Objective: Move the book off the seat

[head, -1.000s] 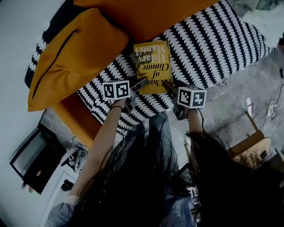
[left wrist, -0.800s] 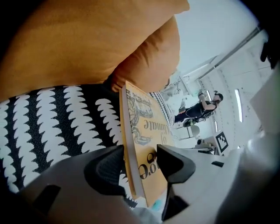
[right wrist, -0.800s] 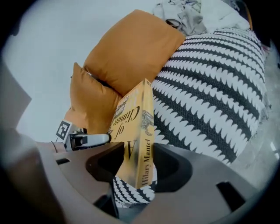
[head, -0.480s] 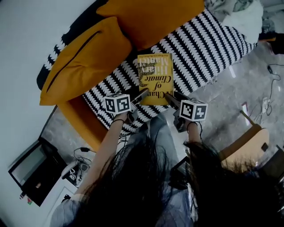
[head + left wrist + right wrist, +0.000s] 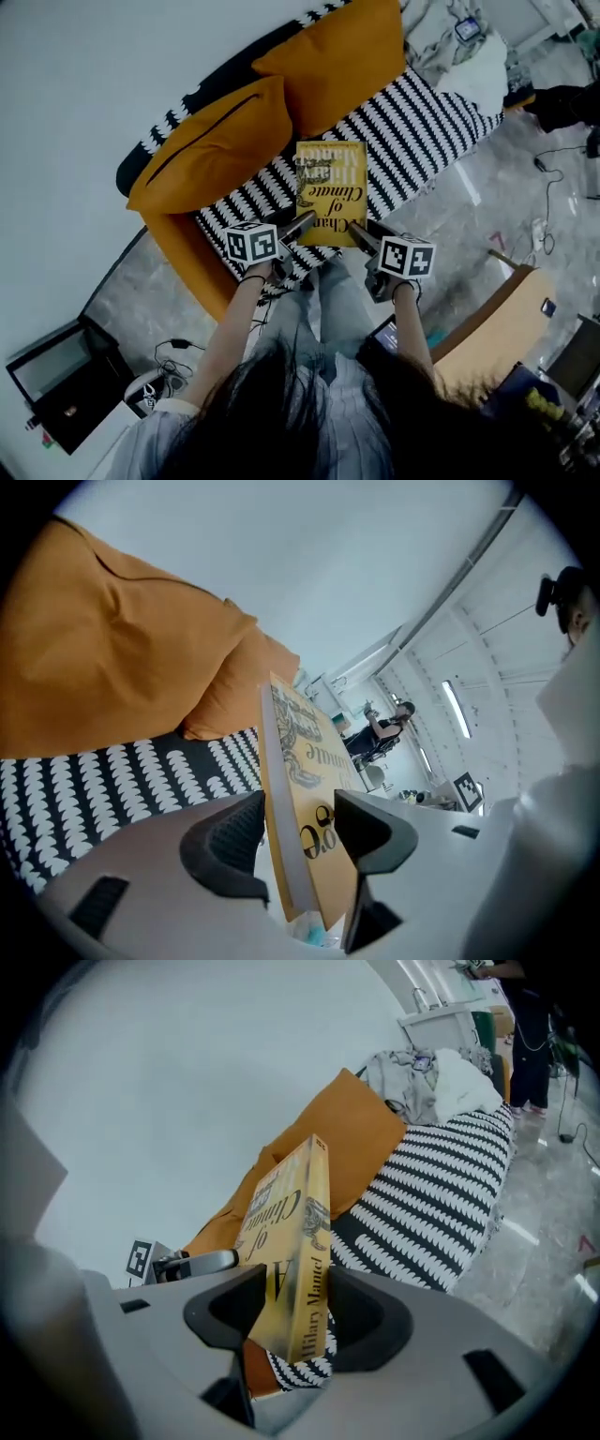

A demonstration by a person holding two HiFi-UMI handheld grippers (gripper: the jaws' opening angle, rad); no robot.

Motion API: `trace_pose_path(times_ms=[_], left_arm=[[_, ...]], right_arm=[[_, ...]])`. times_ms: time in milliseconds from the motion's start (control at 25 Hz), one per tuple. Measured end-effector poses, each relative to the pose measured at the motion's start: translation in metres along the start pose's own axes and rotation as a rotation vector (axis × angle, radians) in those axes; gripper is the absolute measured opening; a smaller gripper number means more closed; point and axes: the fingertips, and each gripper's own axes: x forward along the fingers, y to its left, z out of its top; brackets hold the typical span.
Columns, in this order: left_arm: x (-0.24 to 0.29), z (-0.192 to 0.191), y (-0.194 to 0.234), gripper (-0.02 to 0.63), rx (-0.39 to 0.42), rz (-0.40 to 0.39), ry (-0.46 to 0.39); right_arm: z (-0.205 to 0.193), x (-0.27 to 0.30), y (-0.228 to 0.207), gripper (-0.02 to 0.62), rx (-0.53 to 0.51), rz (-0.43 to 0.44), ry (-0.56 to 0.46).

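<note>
Yellow book (image 5: 330, 187), one only, over the black-and-white seat (image 5: 422, 122) and reaching away from both claws. Its near edge sits between them at the seat's front rim. I can't tell if that edge is already off the fabric.

Left claw (image 5: 302, 225) has the near left corner. In the left gripper view the book stands on edge between the jaws, one pad on the page block and the other on the cover. The jaws are closing on it, so I'd call that a grip being tightened.

Right claw (image 5: 361, 232) has the near right corner, by the spine. In the right gripper view both pads are clamped on the book, one on each face.

Why two claws, my guess: a book pinched at one corner would sag or flap open. A corner each keeps it shut and level for carrying off. Gripping the near edge also makes sense, since that is the edge closest to both claws.

Counts:
- two claws, both on the book
- two orange cushions: one (image 5: 220, 145) beyond and left of the left claw, one (image 5: 342, 56) straight beyond the book, both clear of the grip
- one white cloth heap (image 5: 478, 70), far beyond the right claw at the seat's end
</note>
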Motion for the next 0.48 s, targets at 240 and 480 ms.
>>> trace_pose_path(times_ms=[240, 480], left_arm=[[-0.046, 0.014, -0.043, 0.227, 0.039, -0.033, -0.081], [-0.093, 0.008, -0.076, 0.227, 0.076, -0.051, -0.120]], right_arm=[[-0.001, -0.040, 0.046, 0.218, -0.039, 0.002, -0.063], [-0.018, -0.073, 0.089, 0.218, -0.080, 0.014, -0.094]])
